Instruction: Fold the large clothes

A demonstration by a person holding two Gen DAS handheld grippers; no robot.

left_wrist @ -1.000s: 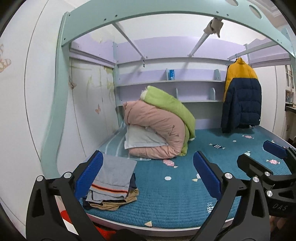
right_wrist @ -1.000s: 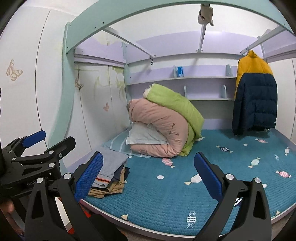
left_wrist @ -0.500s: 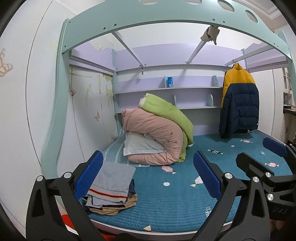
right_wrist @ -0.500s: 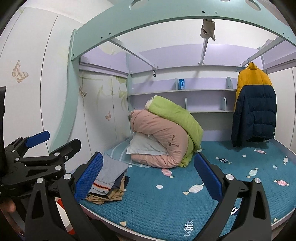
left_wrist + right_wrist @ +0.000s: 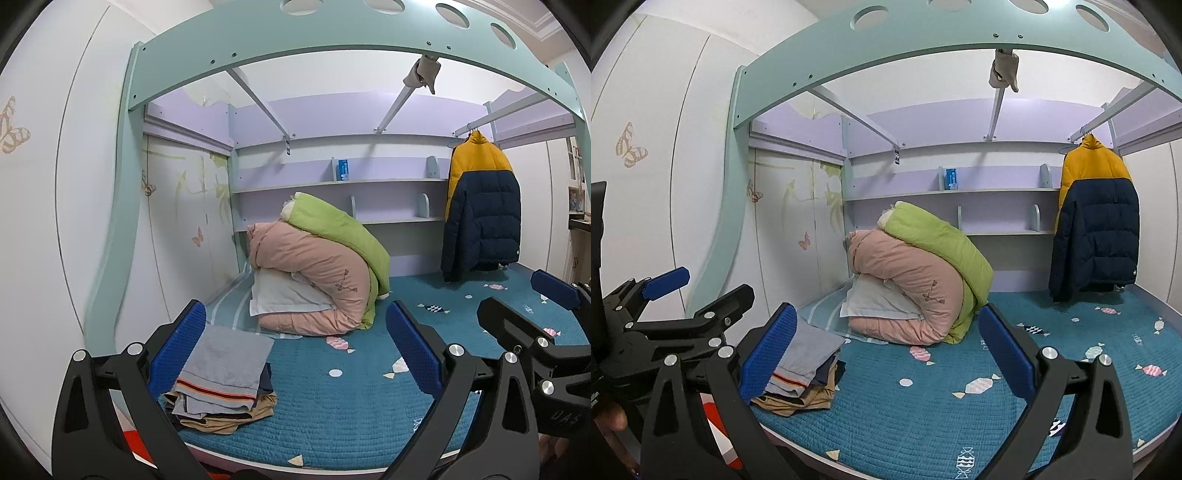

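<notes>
The bed (image 5: 332, 406) takes most of the room; it has a teal quilted cover with candy and fish prints and a pale green frame (image 5: 332, 40) that arches over it. Behind it, at the head wall, two lilac shelves (image 5: 332, 181) run across.

At the back left of the bed lies a big roll of duvets: the pink duvet (image 5: 314, 266) is bent over a white pillow (image 5: 284, 299), and the green duvet (image 5: 340, 232) leans on top of the pink one and falls down behind it.

At the back right corner a jacket (image 5: 482, 206), yellow above and navy below, hangs from a rail, and its hem comes near the bed cover.

On the front left corner of the bed, close to the edge, stands a pile of folded clothes (image 5: 225, 384). The top piece is grey with an orange and dark stripe, under it some navy cloth, and tan cloth at the bottom. The middle and the right side of the bed carry no clothes.

The left hand-held gripper (image 5: 295, 354) is held in the air in front of the bed edge, its blue pads wide apart, holding nothing. The right hand-held gripper (image 5: 886, 354) is beside it, also wide open and empty.

A small blue box (image 5: 342, 169) stands on the upper shelf. A beige cloth (image 5: 423, 74) hangs on a bar under the arch.
</notes>
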